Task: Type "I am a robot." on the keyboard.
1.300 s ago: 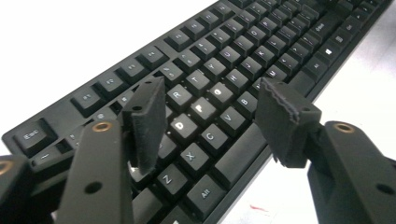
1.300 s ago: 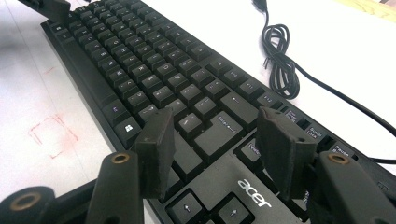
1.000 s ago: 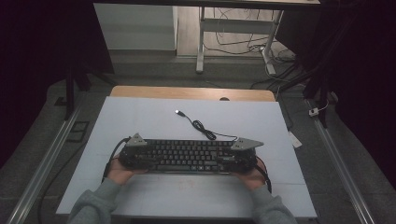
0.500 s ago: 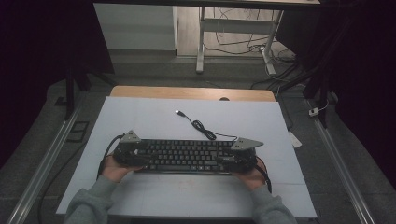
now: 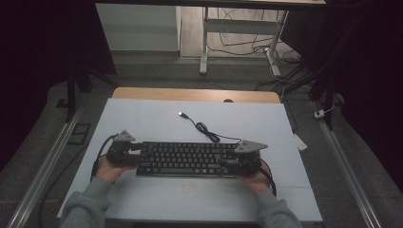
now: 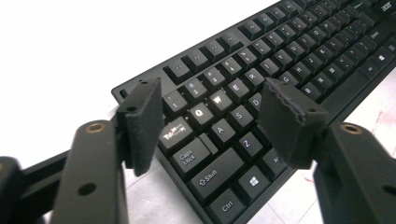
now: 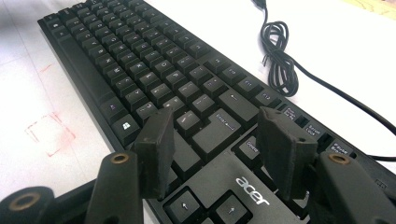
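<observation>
Item: black keyboard, flat on the white counter, near edge. Rigid plastic slab, light, long; best gripped at both short ends. Left gripper fingers spread astride its left end, just closing, not pinching. Right gripper fingers spread over its right end. Beyond: coiled USB cable, trailing, may snag.

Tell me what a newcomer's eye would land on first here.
The black keyboard lying across the near part of the white table, with the left gripper at one end and the right gripper at the other, both with jaws apart. Behind it, its cable trails in a small coil toward the table's middle.
</observation>
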The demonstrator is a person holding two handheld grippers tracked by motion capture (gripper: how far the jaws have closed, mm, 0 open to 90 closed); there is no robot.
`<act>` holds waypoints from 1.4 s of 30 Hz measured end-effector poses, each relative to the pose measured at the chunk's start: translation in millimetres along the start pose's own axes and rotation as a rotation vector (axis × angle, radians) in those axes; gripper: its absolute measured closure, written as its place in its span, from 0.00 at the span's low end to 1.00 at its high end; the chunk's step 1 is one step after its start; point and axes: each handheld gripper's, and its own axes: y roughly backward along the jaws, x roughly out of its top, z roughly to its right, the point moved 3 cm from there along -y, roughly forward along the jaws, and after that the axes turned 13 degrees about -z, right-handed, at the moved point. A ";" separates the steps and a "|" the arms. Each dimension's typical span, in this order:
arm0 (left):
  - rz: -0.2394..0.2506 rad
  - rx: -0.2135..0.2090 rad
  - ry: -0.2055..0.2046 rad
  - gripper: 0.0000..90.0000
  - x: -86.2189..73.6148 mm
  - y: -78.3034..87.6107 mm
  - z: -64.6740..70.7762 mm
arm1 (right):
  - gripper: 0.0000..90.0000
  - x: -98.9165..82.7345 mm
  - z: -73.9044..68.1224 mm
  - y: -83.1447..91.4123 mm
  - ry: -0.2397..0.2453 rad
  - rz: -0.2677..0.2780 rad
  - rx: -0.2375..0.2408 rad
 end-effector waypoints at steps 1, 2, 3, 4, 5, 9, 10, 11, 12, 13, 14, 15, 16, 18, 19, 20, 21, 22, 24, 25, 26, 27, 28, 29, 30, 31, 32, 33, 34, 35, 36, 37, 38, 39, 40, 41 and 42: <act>-0.002 -0.002 -0.003 0.49 -0.2 0.2 -0.3 | 0.53 0.0 0.1 0.0 0.000 0.000 0.000; -0.003 -0.004 -0.007 0.51 -0.5 0.2 -0.4 | 0.53 0.0 0.1 0.0 0.000 0.000 0.000; -0.004 -0.004 -0.010 0.54 -0.6 -0.2 -0.3 | 0.53 0.0 0.2 -0.1 0.000 0.000 0.000; -0.007 -0.004 -0.015 0.56 -0.7 -0.7 -0.2 | 0.53 0.0 0.2 -0.3 0.000 0.002 0.001; -0.013 -0.004 -0.019 0.58 -0.8 -1.4 0.3 | 0.53 0.0 0.2 -0.3 0.000 0.001 0.002; -0.038 -0.001 -0.052 0.69 -1.0 -5.4 3.1 | 0.53 -0.1 0.1 -0.3 0.001 -0.001 0.000; -0.040 0.000 -0.060 0.72 -0.8 -6.5 4.3 | 0.53 -0.1 0.0 -0.4 0.001 -0.002 0.000; -0.045 0.002 -0.068 0.75 -0.6 -7.6 5.3 | 0.53 -0.1 0.0 -0.4 0.000 -0.002 0.000; -0.050 0.002 -0.075 0.79 -0.4 -8.7 6.4 | 0.53 -0.1 0.0 -0.5 0.000 -0.003 0.000; -0.054 0.000 -0.085 0.82 -0.3 -9.9 7.4 | 0.53 -0.1 -0.1 -0.6 0.000 -0.003 0.001; -0.059 0.000 -0.093 0.87 -0.1 -11.0 8.4 | 0.53 -0.1 -0.1 -0.6 0.000 -0.004 0.000; -0.067 -0.003 -0.099 0.91 0.0 -12.2 9.3 | 0.53 -0.1 -0.1 -0.7 0.000 -0.005 0.000; -0.073 -0.003 -0.105 0.94 0.2 -13.4 10.1 | 0.53 -0.2 -0.1 -0.8 0.001 -0.005 0.000; -0.082 0.000 -0.112 0.98 0.5 -15.9 11.6 | 0.53 -0.2 -0.2 -1.2 0.000 -0.004 0.002; -0.087 0.002 -0.116 0.99 0.7 -17.2 12.0 | 0.53 -0.2 -0.2 -1.2 0.001 -0.004 0.002; -0.088 0.006 -0.119 0.99 0.8 -18.4 12.4 | 0.53 -0.1 -0.2 -1.2 0.001 -0.005 0.002; -0.091 0.006 -0.120 0.99 0.6 -19.6 12.6 | 0.53 -0.2 -0.2 -1.2 0.001 -0.005 0.002; -0.093 0.007 -0.118 0.99 0.4 -20.9 12.6 | 0.53 -0.2 -0.2 -1.0 0.001 -0.006 0.000; -0.098 0.010 -0.115 0.99 0.1 -23.6 12.7 | 0.53 -0.2 -0.3 -1.1 0.001 -0.005 0.001; -0.099 0.013 -0.114 0.99 0.2 -24.5 12.7 | 0.53 -0.2 -0.4 -1.1 0.001 -0.005 0.001; -0.100 0.017 -0.115 0.99 0.3 -25.1 12.7 | 0.53 -0.2 -0.5 -1.1 0.002 -0.005 0.001; -0.101 0.020 -0.116 0.99 0.4 -25.5 12.6 | 0.53 -0.2 -0.6 -1.1 0.002 -0.006 0.000; -0.102 0.022 -0.117 0.99 0.5 -25.8 12.5 | 0.53 -0.3 -0.5 -1.1 0.002 -0.006 0.000; -0.102 0.024 -0.116 0.99 0.5 -26.3 12.4 | 0.53 -0.4 -0.5 -1.1 0.001 -0.006 0.000; -0.101 0.025 -0.113 0.99 0.5 -26.8 12.5 | 0.53 -0.5 -0.4 -1.0 0.001 -0.006 0.000; -0.101 0.026 -0.114 0.99 0.5 -27.1 12.4 | 0.53 -0.6 -0.3 -1.0 0.001 -0.006 0.000; -0.102 0.026 -0.114 0.99 0.5 -27.4 12.3 | 0.53 -0.7 -0.2 -0.9 0.001 -0.007 0.000; -0.103 0.027 -0.114 0.99 0.4 -27.7 12.1 | 0.53 -0.8 -0.2 -1.0 0.000 -0.005 0.000; -0.104 0.027 -0.114 0.99 0.4 -28.2 12.0 | 0.53 -0.9 -0.1 -0.9 0.000 -0.006 0.000; -0.104 0.028 -0.112 0.99 0.4 -28.8 12.1 | 0.53 -0.9 -0.1 -0.9 0.000 -0.006 0.000; -0.106 0.028 -0.112 0.99 0.3 -29.3 12.0 | 0.53 -0.9 -0.1 -0.8 0.000 -0.005 0.000; -0.108 0.029 -0.113 0.99 0.3 -29.7 11.8 | 0.53 -1.0 -0.1 -0.7 0.001 -0.008 -0.001; -0.108 0.028 -0.112 0.99 0.2 -30.1 11.7 | 0.53 -1.0 -0.1 -0.6 0.001 -0.008 -0.001; -0.109 0.029 -0.113 0.99 0.2 -30.3 11.7 | 0.53 -1.1 -0.1 -0.6 0.001 -0.008 -0.001; -0.110 0.029 -0.113 0.99 0.1 -30.5 11.6 | 0.53 -1.1 0.0 -0.6 0.001 -0.008 -0.001; -0.112 0.031 -0.113 0.99 0.1 -30.7 11.5 | 0.53 -1.1 0.0 -0.5 0.001 -0.007 -0.001; -0.114 0.032 -0.113 0.99 0.0 -31.0 11.5 | 0.53 -1.1 0.1 -0.5 0.001 -0.007 -0.001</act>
